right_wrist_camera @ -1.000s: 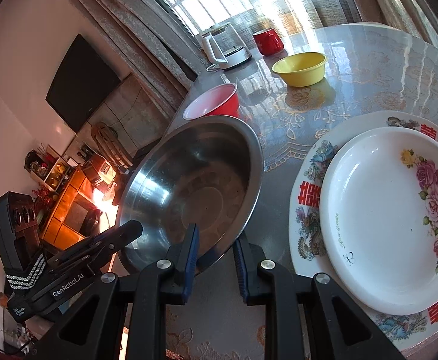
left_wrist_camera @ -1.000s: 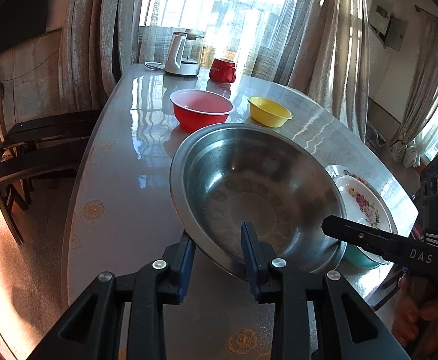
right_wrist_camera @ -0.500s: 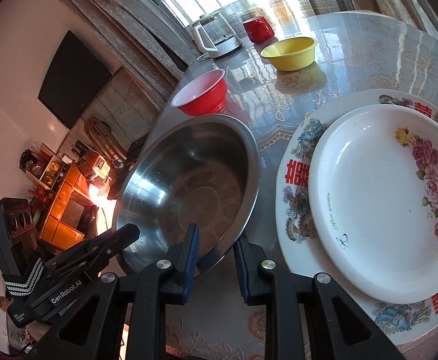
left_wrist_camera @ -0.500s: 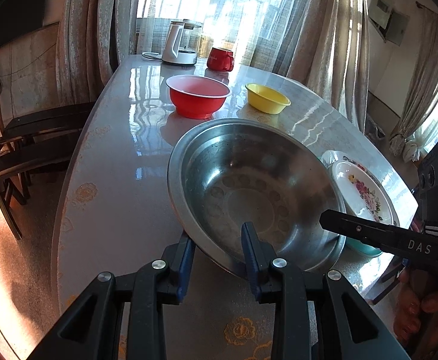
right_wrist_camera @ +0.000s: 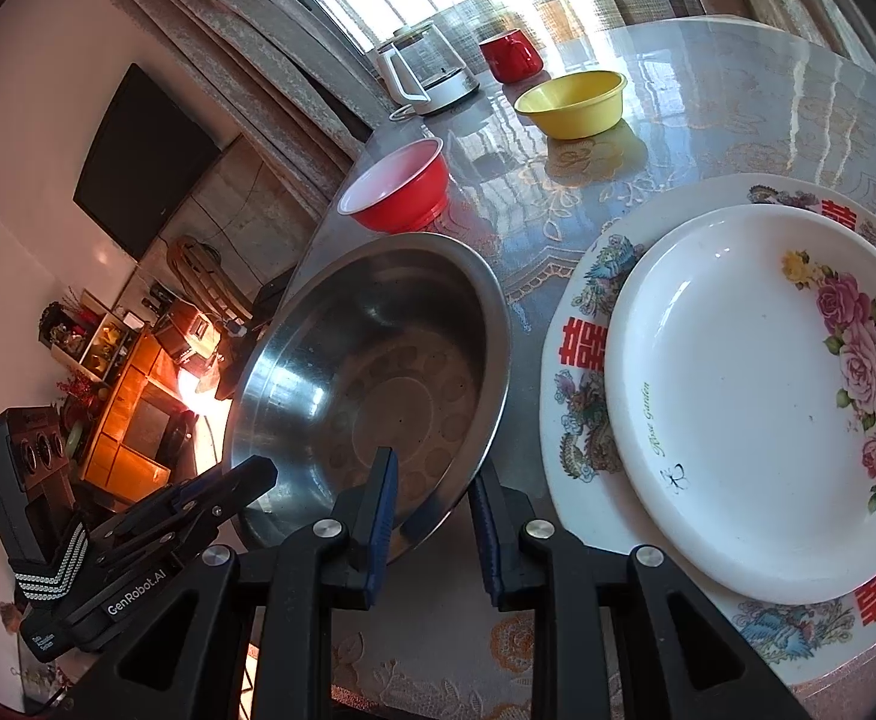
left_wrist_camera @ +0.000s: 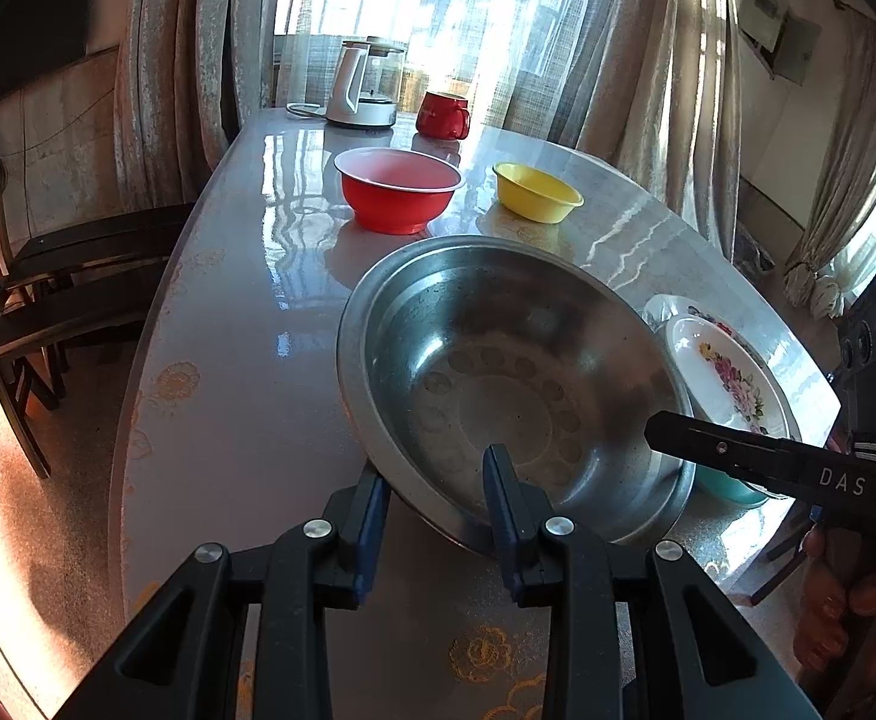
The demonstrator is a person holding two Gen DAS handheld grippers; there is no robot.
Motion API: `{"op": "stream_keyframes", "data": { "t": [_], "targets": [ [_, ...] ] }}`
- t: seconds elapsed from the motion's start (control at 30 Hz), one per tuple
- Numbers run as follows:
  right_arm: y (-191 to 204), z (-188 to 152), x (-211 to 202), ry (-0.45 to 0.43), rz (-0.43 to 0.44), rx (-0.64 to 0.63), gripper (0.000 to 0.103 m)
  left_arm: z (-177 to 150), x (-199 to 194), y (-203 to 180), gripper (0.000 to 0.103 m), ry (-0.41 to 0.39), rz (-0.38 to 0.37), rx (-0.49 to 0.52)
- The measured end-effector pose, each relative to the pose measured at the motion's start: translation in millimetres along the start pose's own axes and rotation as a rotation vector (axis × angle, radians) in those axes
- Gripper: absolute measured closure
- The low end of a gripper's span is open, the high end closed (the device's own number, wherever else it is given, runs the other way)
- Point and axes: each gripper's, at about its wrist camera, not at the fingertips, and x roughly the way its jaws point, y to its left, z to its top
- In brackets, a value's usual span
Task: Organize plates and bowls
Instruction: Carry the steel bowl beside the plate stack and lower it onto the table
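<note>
A large steel bowl (left_wrist_camera: pixel 498 372) (right_wrist_camera: pixel 378 372) is held tilted above the table by both grippers. My left gripper (left_wrist_camera: pixel 435 480) is shut on its near rim, one finger inside and one outside. My right gripper (right_wrist_camera: pixel 432 480) is shut on the rim at the other side. A white floral plate (right_wrist_camera: pixel 756 396) lies on a larger patterned plate (right_wrist_camera: pixel 582 312) at the right; both show in the left wrist view (left_wrist_camera: pixel 726 372). A red bowl (left_wrist_camera: pixel 399 189) (right_wrist_camera: pixel 399 186) and a yellow bowl (left_wrist_camera: pixel 537 192) (right_wrist_camera: pixel 573 102) stand farther back. A teal bowl (left_wrist_camera: pixel 729 489) peeks out under the steel bowl's right side.
A white kettle (left_wrist_camera: pixel 363 84) (right_wrist_camera: pixel 426 72) and a red mug (left_wrist_camera: pixel 441 114) (right_wrist_camera: pixel 510 54) stand at the table's far end by the curtained window. Dark chairs (left_wrist_camera: pixel 72 276) stand along the table's left edge. The glossy table (left_wrist_camera: pixel 246 396) runs lengthwise ahead.
The steel bowl and both grippers have drawn back toward the near end of the table. The red and yellow bowls now sit farther away in both views.
</note>
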Motion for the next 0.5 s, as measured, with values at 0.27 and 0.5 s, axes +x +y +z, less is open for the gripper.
{"op": "stream_keyframes", "data": {
  "t": [0.27, 0.5],
  "targets": [
    [5.1, 0.8, 3.9, 0.011, -0.011, -0.028, 0.078, 1.5, -1.0, 4.8, 0.070, 0.010, 0.019, -0.020],
    [2.9, 3.7, -3.1, -0.007, -0.017, -0.017, 0.075, 1.0, -1.3, 3.4, 0.069, 0.019, 0.022, -0.018]
  ]
}}
